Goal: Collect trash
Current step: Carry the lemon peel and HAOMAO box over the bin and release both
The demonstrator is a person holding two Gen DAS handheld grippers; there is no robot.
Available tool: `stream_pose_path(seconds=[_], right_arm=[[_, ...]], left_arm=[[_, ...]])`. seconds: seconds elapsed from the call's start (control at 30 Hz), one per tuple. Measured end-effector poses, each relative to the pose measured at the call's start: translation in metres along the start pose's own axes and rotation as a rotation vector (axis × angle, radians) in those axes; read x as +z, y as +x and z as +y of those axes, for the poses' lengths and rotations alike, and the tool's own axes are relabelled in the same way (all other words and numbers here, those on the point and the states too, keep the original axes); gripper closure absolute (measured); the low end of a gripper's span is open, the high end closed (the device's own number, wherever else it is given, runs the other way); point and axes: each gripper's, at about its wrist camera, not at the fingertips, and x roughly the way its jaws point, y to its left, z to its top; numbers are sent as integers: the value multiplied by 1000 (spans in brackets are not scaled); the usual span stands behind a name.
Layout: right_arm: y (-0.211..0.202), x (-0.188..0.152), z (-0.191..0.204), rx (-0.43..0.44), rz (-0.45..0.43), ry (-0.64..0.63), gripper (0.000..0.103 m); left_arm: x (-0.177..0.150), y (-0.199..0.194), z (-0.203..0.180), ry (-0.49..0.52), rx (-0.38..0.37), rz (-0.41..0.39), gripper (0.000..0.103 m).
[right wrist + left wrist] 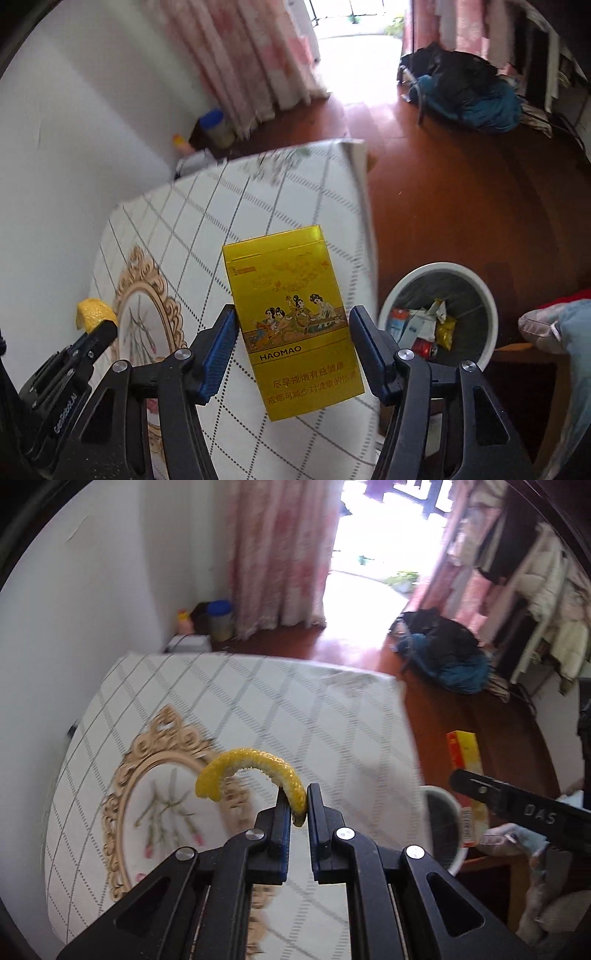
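Note:
My left gripper [295,801] is shut on a curved yellow citrus peel [251,771] and holds it above the white checked table [258,701]. The peel [94,312] and the left gripper [92,332] also show at the left of the right wrist view. My right gripper [293,332] is shut on a yellow HAOMAO cigarette box [291,321], held above the table's right edge [354,229]. A white trash bin [476,291] stands on the floor to the right of the table, with several wrappers and a can inside. In the left wrist view the bin [443,827] is partly hidden behind the right gripper [517,808] and the box [465,753].
The table has a gold-framed flower print [155,797]. A white wall [74,609] is at the left. A jar with a blue lid [220,620] and small items stand in the far corner by pink curtains [277,554]. A dark bag pile [450,653] lies on the wooden floor [461,206]. Cloth [561,332] is at the right.

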Motion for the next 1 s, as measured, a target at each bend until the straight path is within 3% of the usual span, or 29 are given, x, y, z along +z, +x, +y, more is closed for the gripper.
stream_pose_path(seconds=[0.17, 0.33, 0.4, 0.53, 0.67, 0.7, 0.73, 0.77, 0.83, 0.93, 1.0], right_arm=[[-34, 2, -56, 9, -68, 89, 40], [-42, -5, -139, -35, -77, 204, 40], [-33, -10, -172, -61, -61, 248, 40], [6, -21, -233, -76, 20, 327, 40], [45, -29, -280, -54, 96, 409, 40], [54, -31, -291, -40, 110, 431, 32], [64, -32, -298, -34, 123, 450, 14], [70, -33, -302, -32, 127, 461, 2], [79, -36, -312, -14, 131, 472, 2], [84, -41, -315, -58, 145, 450, 2], [83, -46, -314, -141, 161, 423, 2]], left_arm=[[11, 0, -54, 49, -70, 6, 97], [21, 41, -118, 51, -234, 102, 97], [24, 75, -144, 22, -318, 192, 97], [23, 134, -189, 4, -414, 361, 97], [20, 188, -221, 15, -426, 512, 94], [20, 198, -227, 36, -398, 533, 93], [21, 204, -231, 47, -376, 539, 83], [22, 211, -234, 56, -369, 541, 52], [24, 214, -236, 47, -377, 533, 7], [26, 212, -237, 69, -357, 511, 5], [21, 206, -239, 100, -335, 501, 5]])
